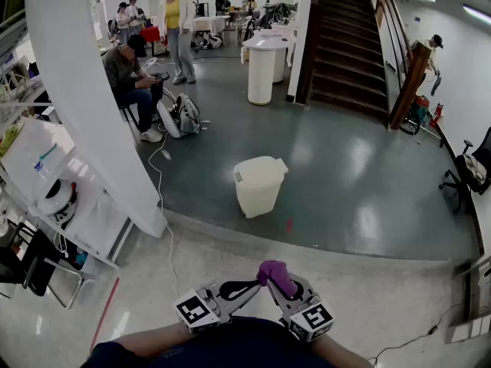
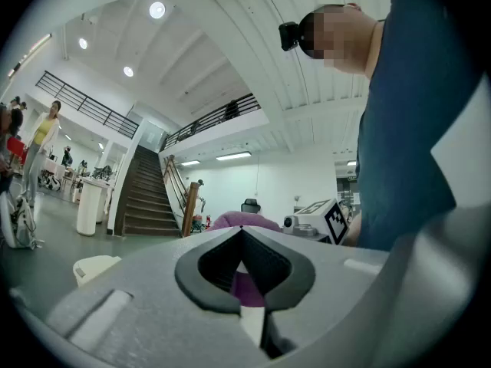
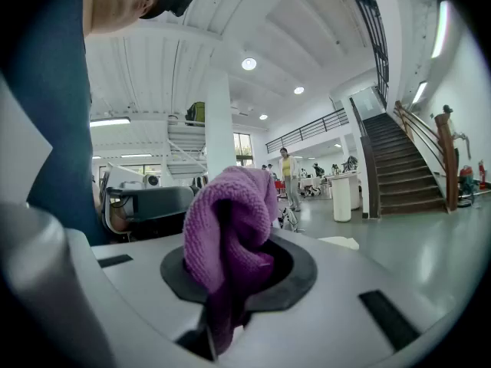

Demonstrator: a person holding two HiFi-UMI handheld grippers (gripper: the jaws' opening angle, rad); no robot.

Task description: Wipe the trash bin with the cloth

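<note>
My right claw (image 3: 235,280) is clamped on the purple cloth (image 3: 229,225). The cloth bunches up in a soft lump above the jaws, and a fold runs down into the slot between them. My left claw (image 2: 242,233) has its jaws together, tips touching, with nothing gripped. A patch of purple shows through the gap behind the tips, but that is the cloth in the other claw, just beside it.

In the head view both claws sit low and close to my body, angled in toward each other over the pale speckled floor (image 1: 192,267).

The trash bin (image 1: 258,184) stands upright well ahead of the claws on the darker grey floor beyond the curved edge. It is cream coloured and its lid is down. Neither claw nor the cloth touches it.

A thick white column (image 1: 92,98) rises to the left. A dark staircase (image 1: 349,44) climbs at the upper right, and a person (image 1: 132,79) sits near the column.
</note>
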